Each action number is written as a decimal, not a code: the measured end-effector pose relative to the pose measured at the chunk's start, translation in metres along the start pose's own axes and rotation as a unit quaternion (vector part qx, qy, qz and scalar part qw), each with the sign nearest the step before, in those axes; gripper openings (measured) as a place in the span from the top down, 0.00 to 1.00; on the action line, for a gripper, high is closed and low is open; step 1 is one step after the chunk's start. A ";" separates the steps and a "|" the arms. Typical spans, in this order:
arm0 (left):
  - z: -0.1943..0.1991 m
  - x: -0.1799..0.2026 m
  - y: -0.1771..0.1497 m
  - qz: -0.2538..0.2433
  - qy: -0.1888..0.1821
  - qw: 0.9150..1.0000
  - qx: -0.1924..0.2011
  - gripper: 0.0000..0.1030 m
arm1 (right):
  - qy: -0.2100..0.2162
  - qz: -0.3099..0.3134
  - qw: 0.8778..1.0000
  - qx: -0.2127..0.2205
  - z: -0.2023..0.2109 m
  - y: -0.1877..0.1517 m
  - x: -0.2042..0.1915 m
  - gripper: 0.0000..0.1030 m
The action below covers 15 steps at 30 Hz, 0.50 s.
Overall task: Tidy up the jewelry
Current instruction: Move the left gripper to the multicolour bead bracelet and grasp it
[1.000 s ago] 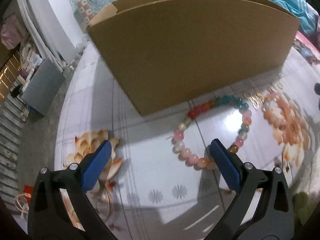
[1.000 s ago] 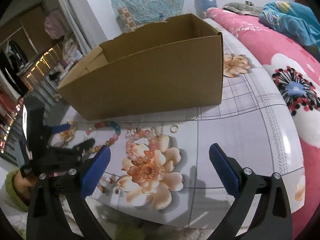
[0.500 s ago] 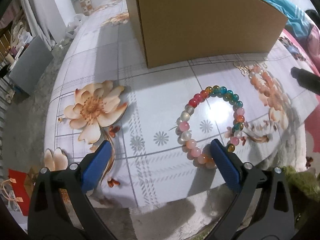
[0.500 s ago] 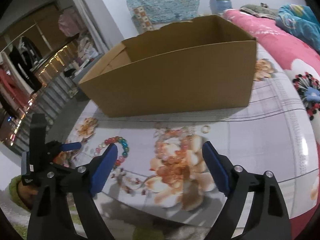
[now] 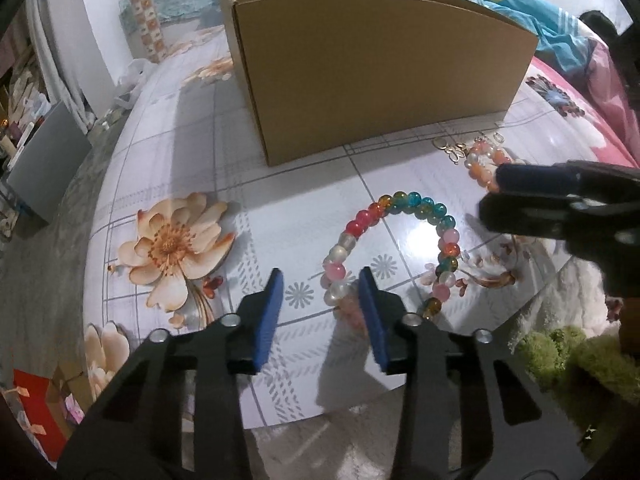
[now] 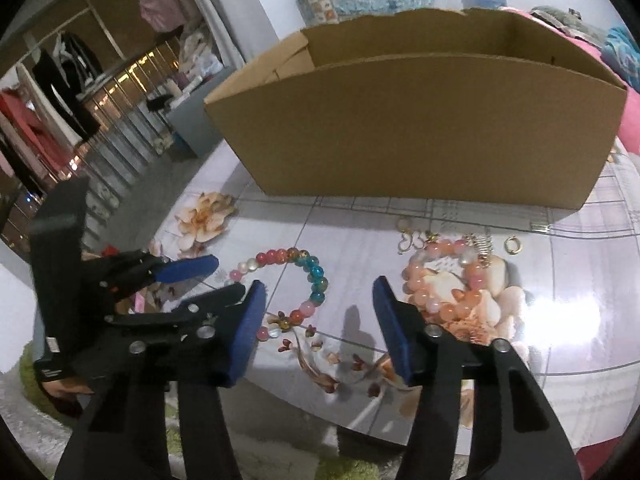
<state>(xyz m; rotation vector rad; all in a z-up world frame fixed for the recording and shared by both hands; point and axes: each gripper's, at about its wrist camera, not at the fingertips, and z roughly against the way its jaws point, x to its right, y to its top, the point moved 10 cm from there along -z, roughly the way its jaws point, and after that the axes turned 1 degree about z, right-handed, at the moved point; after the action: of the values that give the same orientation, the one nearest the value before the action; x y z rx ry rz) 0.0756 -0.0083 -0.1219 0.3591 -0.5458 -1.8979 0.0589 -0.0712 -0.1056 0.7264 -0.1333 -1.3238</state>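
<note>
Left gripper [image 5: 320,286], black frame with blue pads: jaws closing, nothing clamped. Only bare tabletop shows in the gap; the right pad sits just at the near-left beads of the multicoloured round-bead bracelet [image 5: 400,204], contact unclear.

Right gripper [image 6: 318,298], same build: jaws closing, gap empty over the tabletop, nothing gripped. In the left wrist view it comes in from the right edge [image 5: 490,192], tips near the bracelets.

Multicoloured bracelet lies flat on the glossy white flower-print tabletop [image 5: 168,128], near the front edge, in front of the box. From the right wrist view it is left of the right gripper's gap [image 6: 314,276].

Peach-and-pink bead bracelet [image 6: 446,280] lies flat to its right, over a printed flower, just beside the right gripper's right pad. Behind it: small gold clasps [image 6: 412,240] and a small gold ring [image 6: 513,245], loose on the table.

Furthest: open brown cardboard box [image 6: 420,128], upright. What is inside it cannot be seen.
</note>
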 end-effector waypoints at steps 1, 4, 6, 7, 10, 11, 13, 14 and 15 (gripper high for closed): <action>0.000 -0.001 0.001 0.000 -0.001 1.000 0.001 0.70 | -0.001 0.001 1.000 -0.003 -0.002 0.000 0.000 0.58; 0.001 -0.002 0.001 -0.004 -0.004 1.000 0.005 0.74 | -0.009 0.008 1.000 -0.012 -0.010 0.000 -0.003 0.64; 0.000 -0.003 0.003 -0.004 -0.007 1.000 0.008 0.75 | -0.014 0.012 1.000 -0.018 -0.015 0.000 -0.004 0.66; 0.000 -0.003 0.003 -0.004 -0.007 1.000 0.009 0.76 | -0.016 0.014 1.000 -0.020 -0.016 0.001 -0.005 0.68; -0.001 -0.001 0.005 -0.010 -0.008 1.000 0.014 0.76 | -0.023 0.022 0.999 -0.026 -0.022 0.003 -0.006 0.71; -0.001 -0.001 0.006 -0.011 -0.009 1.000 0.016 0.76 | -0.027 0.025 0.999 -0.029 -0.025 0.003 -0.006 0.71; -0.002 -0.001 0.007 -0.013 -0.011 1.000 0.018 0.76 | -0.034 0.029 0.998 -0.036 -0.029 0.002 -0.006 0.76; -0.002 -0.001 0.008 -0.014 -0.011 1.000 0.020 0.76 | -0.034 0.029 0.998 -0.039 -0.031 0.002 -0.005 0.77; -0.002 -0.001 0.008 -0.015 -0.012 1.000 0.020 0.76 | -0.035 0.029 0.998 -0.042 -0.033 0.001 -0.005 0.78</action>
<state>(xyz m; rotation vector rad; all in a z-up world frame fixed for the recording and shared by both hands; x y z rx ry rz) 0.0832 -0.0105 -0.1194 0.3736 -0.5982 -1.9239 0.0739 -0.0531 -0.1289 0.6014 -0.1534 -1.2930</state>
